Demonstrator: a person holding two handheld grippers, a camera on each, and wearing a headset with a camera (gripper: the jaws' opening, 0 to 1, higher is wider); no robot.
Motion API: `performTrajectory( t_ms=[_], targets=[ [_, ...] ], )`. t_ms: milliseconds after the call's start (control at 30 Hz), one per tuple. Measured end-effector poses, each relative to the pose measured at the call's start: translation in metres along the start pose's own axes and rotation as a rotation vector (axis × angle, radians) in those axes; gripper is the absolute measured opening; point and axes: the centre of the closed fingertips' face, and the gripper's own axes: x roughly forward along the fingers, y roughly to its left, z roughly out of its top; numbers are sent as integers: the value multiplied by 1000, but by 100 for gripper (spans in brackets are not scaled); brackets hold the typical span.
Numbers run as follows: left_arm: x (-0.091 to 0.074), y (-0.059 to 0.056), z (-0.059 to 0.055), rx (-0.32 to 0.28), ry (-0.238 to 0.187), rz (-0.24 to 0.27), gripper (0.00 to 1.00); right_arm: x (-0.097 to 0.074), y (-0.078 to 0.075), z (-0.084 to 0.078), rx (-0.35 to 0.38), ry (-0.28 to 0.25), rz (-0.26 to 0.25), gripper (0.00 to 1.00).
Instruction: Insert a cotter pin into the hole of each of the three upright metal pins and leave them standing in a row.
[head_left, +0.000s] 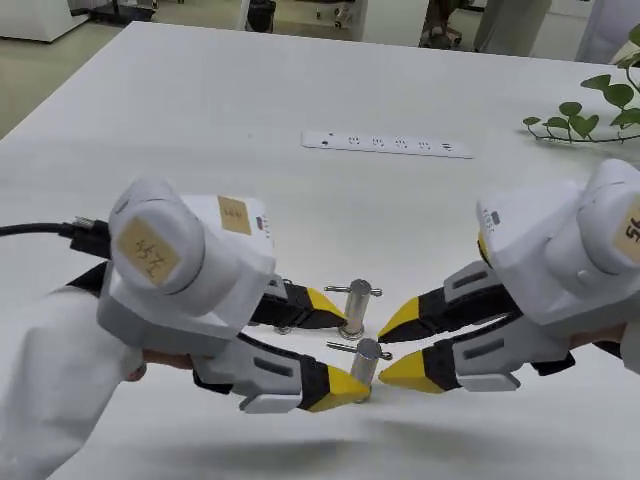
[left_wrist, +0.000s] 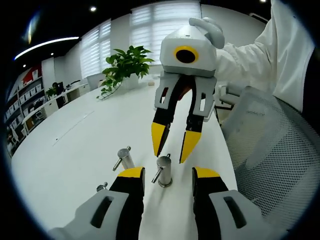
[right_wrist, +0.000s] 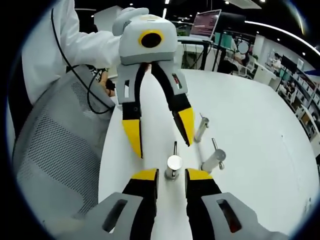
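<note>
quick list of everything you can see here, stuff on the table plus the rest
metal pins: three, silver, standing on the table, the nearest one between the jaws of both grippers
cotter pins: three, silver, one crosswise through the top of each metal pin
power strip: one, white, farther back on the table
plant: one, green, at the table's far right edge
table: one, white
mesh chair: one, grey, beside the table
sleeve: one, white, on the person's left arm
left gripper: one, white and black with yellow tips, open
right gripper: one, same colours, open, facing the left gripper
</note>
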Motion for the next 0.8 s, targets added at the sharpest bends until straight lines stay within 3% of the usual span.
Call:
performTrajectory(
  t_ms=[100, 233, 433, 567, 767, 800],
  targets=[
    [-9, 3, -5, -38, -21, 30, 39, 4, -2, 1, 34, -22, -24, 18],
    [-19, 2, -16, -75, -28, 51, 54, 9, -2, 2, 55, -35, -37, 19],
    [-25, -2, -23, -113, -45, 85, 62, 18, -5, 3, 90, -49, -47, 18],
    [-27, -1, -25, -131, -54, 102, 77, 22, -7, 4, 106, -57, -50, 17],
    [-28, 12, -34, -158, -51, 182, 91, 26, -5, 5, 110, -61, -42, 16],
    [-30, 18, -35, -150, -49, 219, 91, 26, -5, 4, 110, -60, -42, 16]
  ],
)
